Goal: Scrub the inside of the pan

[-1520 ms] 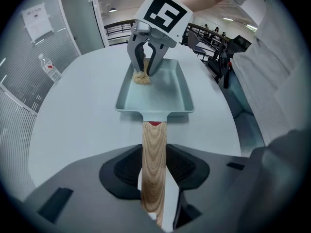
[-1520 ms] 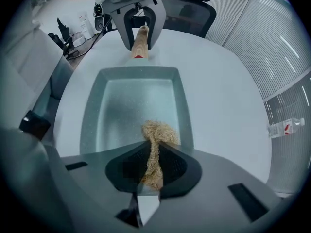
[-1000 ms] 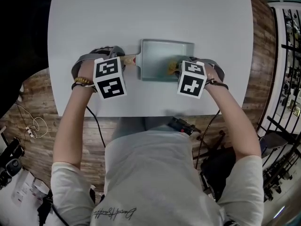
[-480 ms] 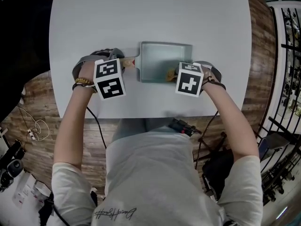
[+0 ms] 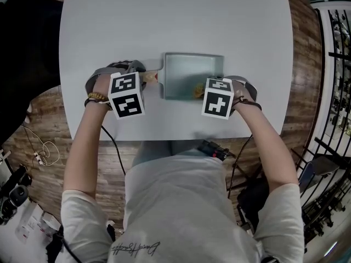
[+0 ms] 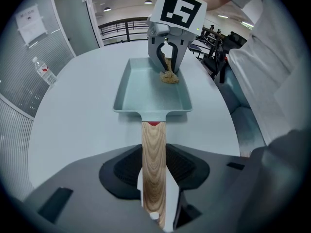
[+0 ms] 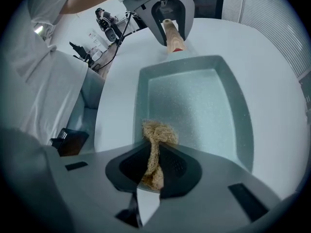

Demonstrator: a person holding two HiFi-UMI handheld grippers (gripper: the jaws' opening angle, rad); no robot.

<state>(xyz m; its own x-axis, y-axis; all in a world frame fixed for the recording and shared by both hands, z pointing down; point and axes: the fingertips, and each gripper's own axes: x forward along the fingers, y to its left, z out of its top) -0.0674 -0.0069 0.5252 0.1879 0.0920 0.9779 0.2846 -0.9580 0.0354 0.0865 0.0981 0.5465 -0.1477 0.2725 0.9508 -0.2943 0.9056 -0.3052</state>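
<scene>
left gripper [image 6: 154, 181]: jaws clamped on the wooden handle [image 6: 153, 140], which runs straight out between them to the pan [image 6: 146, 93]. the gripper points steeply down at the white table [image 5: 175, 21]. pan: pale green, rectangular, flat on the table near the person's edge, with the handle to the left in the head view. the inside floor looks speckled and mostly bare, with no residue i can make out. scrubber [image 7: 158, 130]: a tan fibrous wad on the pan floor, right of middle and close to the near wall. right gripper [image 7: 153, 174]: jaws pinched on the upper part of the wad, with the free tuft splayed against the floor below. judgement: scrubbing is under way, one hand bracing and one working, and only the near right patch is being covered. next move, as i read it: drag the wad with downward pressure toward the handle end and the far wall. the handle grip needs to stay firm so the pan does not slide or twist on the smooth tabletop.
</scene>
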